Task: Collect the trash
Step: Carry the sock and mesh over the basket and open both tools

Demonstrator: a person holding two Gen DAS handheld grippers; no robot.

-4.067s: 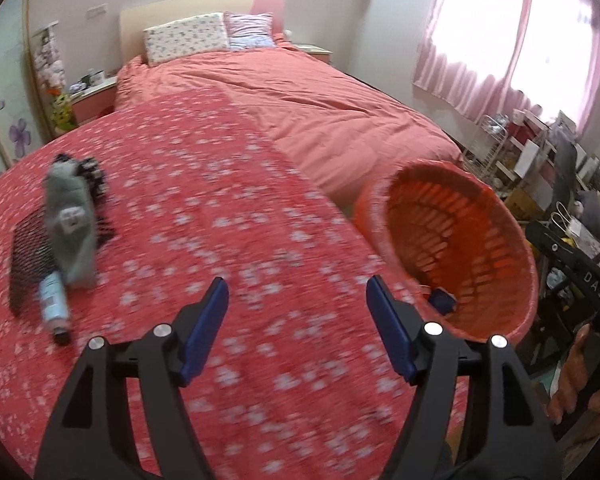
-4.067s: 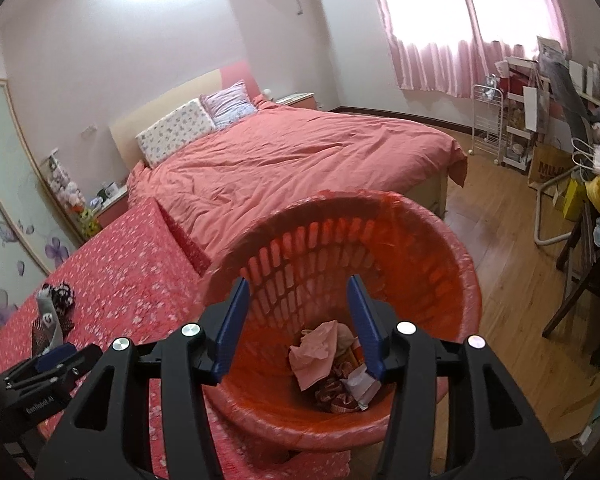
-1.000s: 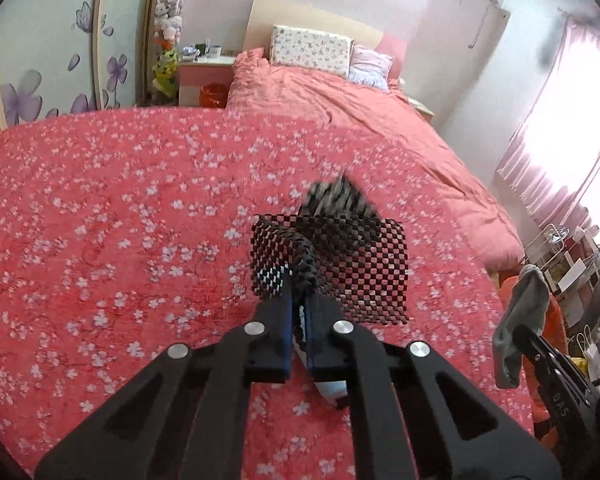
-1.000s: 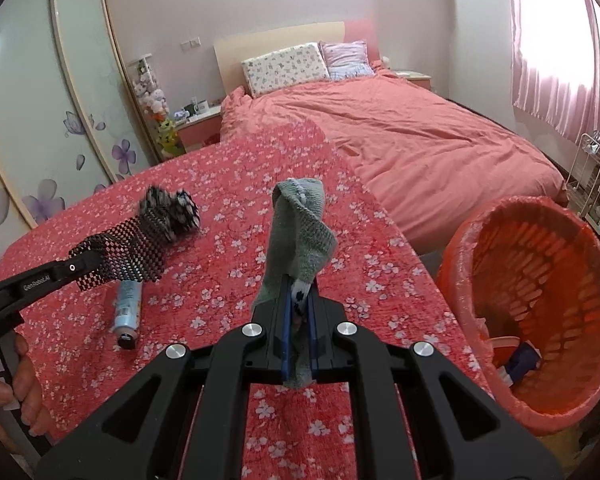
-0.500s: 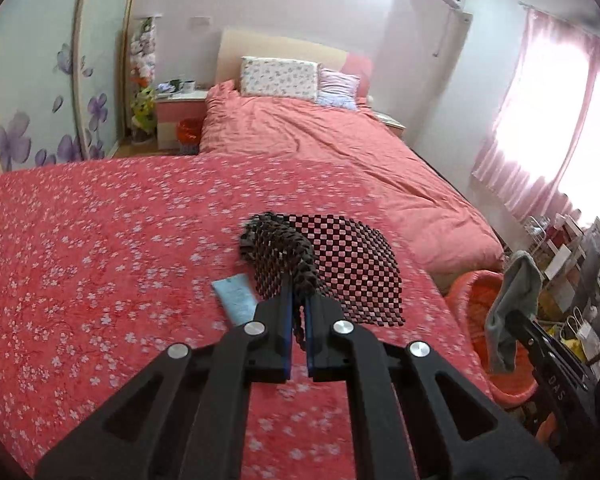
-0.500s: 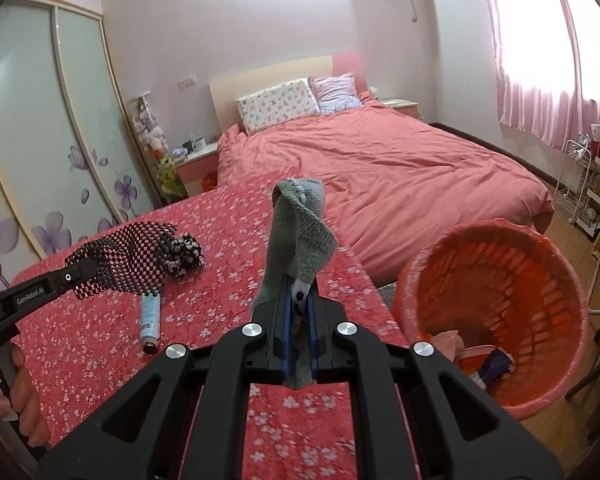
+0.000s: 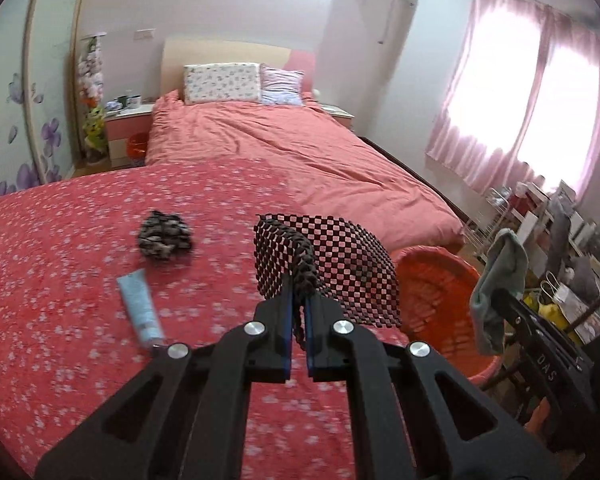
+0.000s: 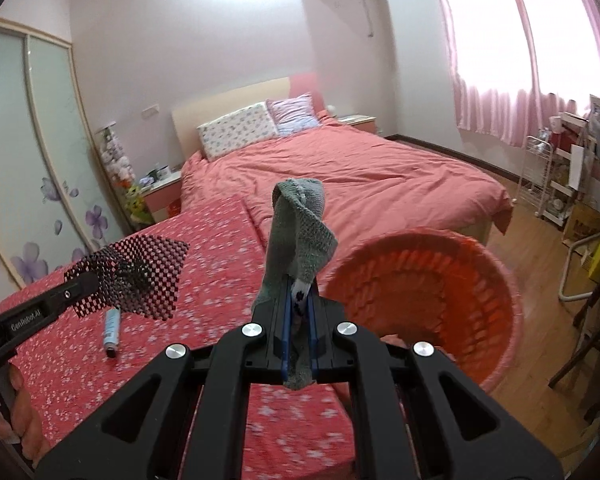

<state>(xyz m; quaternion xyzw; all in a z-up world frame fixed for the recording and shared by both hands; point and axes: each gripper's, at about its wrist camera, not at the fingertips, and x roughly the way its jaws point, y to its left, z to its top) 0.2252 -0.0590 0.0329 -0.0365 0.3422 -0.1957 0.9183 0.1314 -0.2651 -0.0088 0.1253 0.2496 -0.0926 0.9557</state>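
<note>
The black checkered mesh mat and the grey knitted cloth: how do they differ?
The black checkered mesh mat is see-through and fans out wide from the left gripper; the grey knitted cloth is opaque and stands twisted in the right gripper. Both are clamped, lifted off the bedspread.

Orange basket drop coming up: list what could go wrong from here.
1. The grey sock in the right tool is not yet over the orange basket; released now, it may land on the floral cover.
2. The black mesh mat hangs wide from the left tool and may catch the rim.
</note>
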